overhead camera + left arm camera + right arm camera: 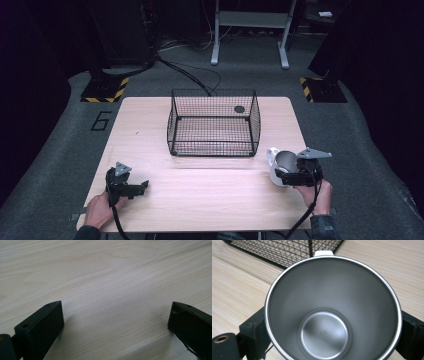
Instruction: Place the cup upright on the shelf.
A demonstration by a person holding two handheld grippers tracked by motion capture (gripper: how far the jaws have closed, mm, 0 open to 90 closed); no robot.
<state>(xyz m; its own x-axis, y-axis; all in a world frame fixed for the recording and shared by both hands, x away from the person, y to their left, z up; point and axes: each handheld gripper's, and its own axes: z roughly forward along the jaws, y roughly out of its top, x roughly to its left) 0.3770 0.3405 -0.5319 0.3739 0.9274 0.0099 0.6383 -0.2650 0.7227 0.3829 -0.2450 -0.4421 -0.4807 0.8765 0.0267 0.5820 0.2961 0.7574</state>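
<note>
A white mug (pixel 276 162) with a steel inside sits at the table's right side, just right of the wire basket's near corner. My right gripper (pixel 280 176) is shut on the mug, one jaw on each side of its body. In the right gripper view I look straight into the mug (pixel 329 307); its white handle (pixel 323 252) points toward the basket (pixel 284 250), and my right gripper (pixel 333 326) clamps it from both sides. I cannot tell whether the mug rests on the wood or hangs just above it. My left gripper (pixel 140 187) lies open near the front left corner, and in its own view my left gripper (pixel 115 312) has bare wood between its jaws.
A black wire basket (pixel 214 92) stands at the back middle of the light wooden table (pixel 200 200). A small dark round spot (pixel 239 109) shows through its mesh. Dark carpet, cables and stand legs surround the table.
</note>
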